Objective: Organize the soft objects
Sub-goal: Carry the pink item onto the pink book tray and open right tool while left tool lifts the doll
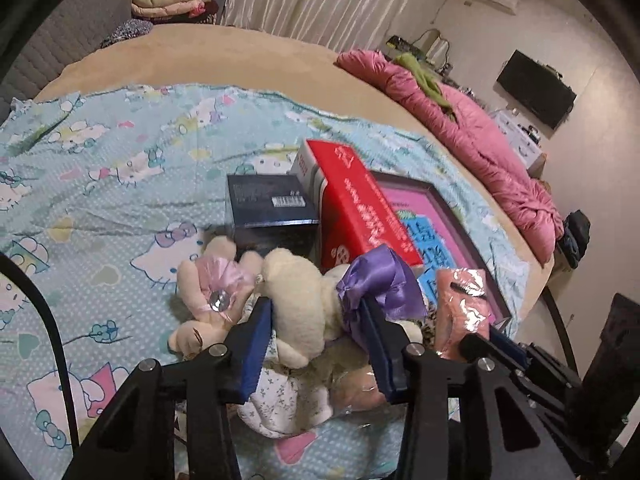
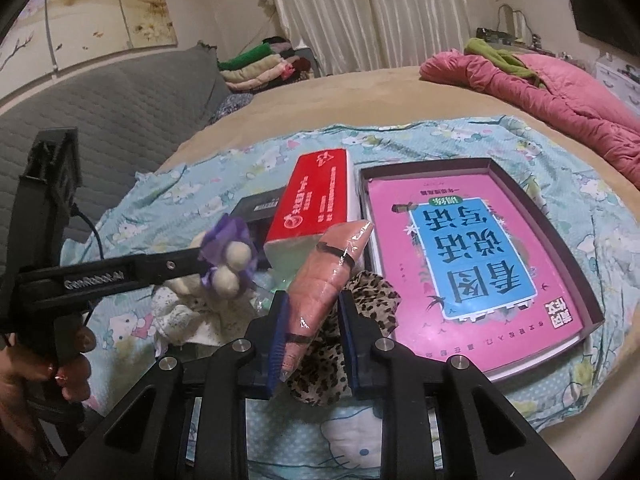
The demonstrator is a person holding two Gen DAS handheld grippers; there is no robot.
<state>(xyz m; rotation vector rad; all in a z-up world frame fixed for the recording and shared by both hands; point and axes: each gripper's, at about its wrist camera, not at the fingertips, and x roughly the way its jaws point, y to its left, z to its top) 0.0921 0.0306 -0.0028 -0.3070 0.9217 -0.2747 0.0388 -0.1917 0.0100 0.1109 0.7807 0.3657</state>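
On the bed, over a pale blue cartoon-cat printed sheet (image 1: 100,184), the left tongs (image 1: 316,316) were closed around a cream plush bear with a purple satin bow (image 1: 296,304), the blue pads pressing into its body just below the bow, so the toy sat squeezed between them above a second plush in a white floral dress (image 1: 280,400). The right tongs (image 2: 312,320) were shut to a narrow gap on a salmon-pink soft item sealed in a clear plastic wrapper (image 2: 324,276), gripped low down with its upper end leaning toward a red and white cardboard box (image 2: 316,204). Beneath it lay a crumpled leopard-print fabric (image 2: 372,300). Just beside these stood a dark rectangular box (image 1: 268,204) and a shallow dark tray holding a pink book with blue lettering (image 2: 460,256). Farther off, a pink quilt (image 1: 472,136) was bunched along the bed's edge. The plush looked light and springy, likely to bulge out of a shallow pinch, so a hold across the torso seemed soundest. The wrapped piece looked light too, but its film seemed slick; a grip near the middle would probably slip less.
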